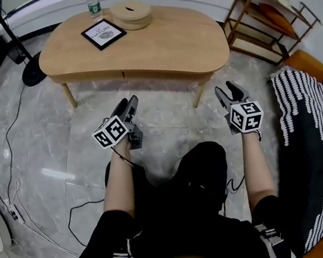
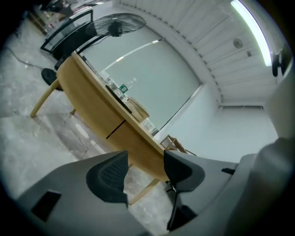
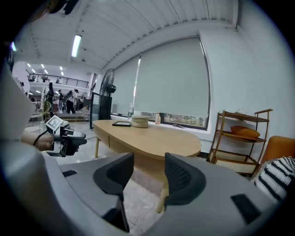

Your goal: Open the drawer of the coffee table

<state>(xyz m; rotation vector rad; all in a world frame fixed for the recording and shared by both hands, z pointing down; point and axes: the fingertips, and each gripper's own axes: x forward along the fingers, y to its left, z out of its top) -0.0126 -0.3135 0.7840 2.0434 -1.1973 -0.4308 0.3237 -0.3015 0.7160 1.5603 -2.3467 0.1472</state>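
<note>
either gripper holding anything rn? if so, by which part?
Nothing is held. The left gripper and the right gripper both have their jaws apart with nothing between them, and neither touches the coffee table.

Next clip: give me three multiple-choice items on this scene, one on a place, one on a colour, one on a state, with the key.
1. Where is the bottle? A on the table's far edge, by the round box; B on the floor; C in a gripper.
2. The frame's border is: A white; B black; C red.
3. The drawer is: A pulled out; B removed; C shut.
Key: 1 A, it stands beside the box; 2 B, a dark rim surrounds a white page; 3 C, its front sits flush with the table's edge.
</note>
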